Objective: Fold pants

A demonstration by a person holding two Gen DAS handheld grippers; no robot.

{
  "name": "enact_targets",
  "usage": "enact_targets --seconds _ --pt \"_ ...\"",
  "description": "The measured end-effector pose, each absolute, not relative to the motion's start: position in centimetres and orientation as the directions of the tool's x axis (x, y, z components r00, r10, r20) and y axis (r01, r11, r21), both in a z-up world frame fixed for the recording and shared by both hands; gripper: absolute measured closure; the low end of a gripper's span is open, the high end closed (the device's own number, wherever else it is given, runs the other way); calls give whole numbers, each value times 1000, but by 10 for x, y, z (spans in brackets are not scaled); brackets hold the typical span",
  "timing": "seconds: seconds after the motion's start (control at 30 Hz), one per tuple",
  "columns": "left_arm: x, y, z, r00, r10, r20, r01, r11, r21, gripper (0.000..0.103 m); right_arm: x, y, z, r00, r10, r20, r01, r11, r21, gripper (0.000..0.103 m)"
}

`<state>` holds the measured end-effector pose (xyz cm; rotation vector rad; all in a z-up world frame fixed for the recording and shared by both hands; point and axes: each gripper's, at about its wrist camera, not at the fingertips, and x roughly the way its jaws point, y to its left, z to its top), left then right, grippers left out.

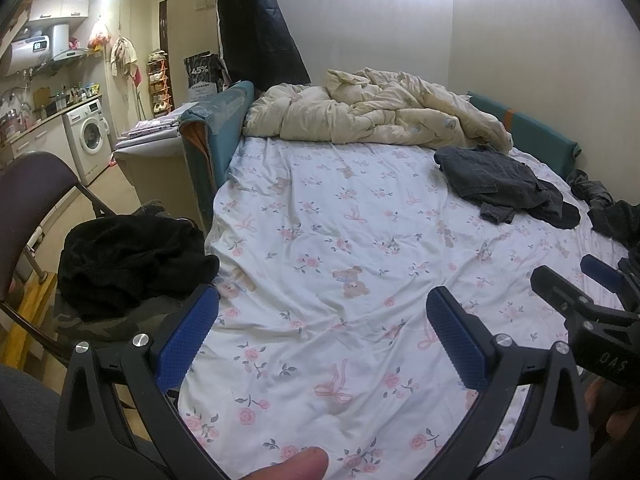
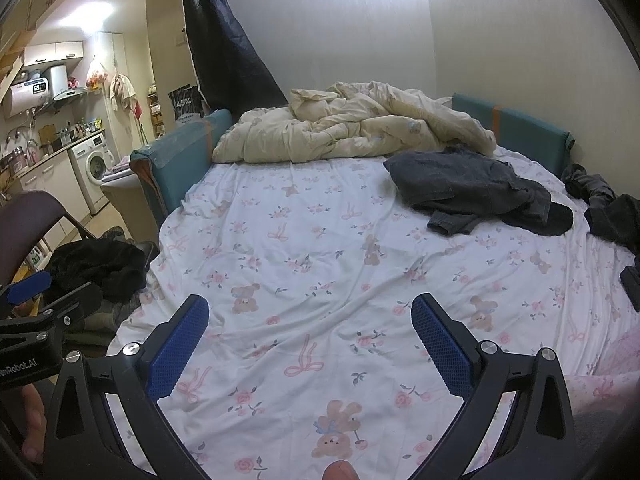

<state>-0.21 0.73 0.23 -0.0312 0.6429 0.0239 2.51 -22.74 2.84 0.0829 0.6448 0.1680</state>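
Left gripper [image 1: 322,336]: blue-padded fingers spread wide, nothing between them, lower centre of frame over the floral bedsheet [image 1: 320,240].

Right gripper [image 2: 310,340]: fingers likewise parted and empty, lower centre.

Pants [image 2: 476,192]: dark grey, crumpled (unfolded), on the sheet at right of centre, well apart from both grippers.

Cream duvet [image 2: 352,128]: bunched, upper centre.

Black garment [image 1: 128,260]: heaped on a chair [image 1: 28,192], left edge.
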Motion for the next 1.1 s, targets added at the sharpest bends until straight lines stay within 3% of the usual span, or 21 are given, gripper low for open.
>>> enact_targets --seconds 1.1 --pt "-2 7 2 802 16 -597 -33 999 -19 0 25 -228 27 788 182 -588 -130 983 131 0"
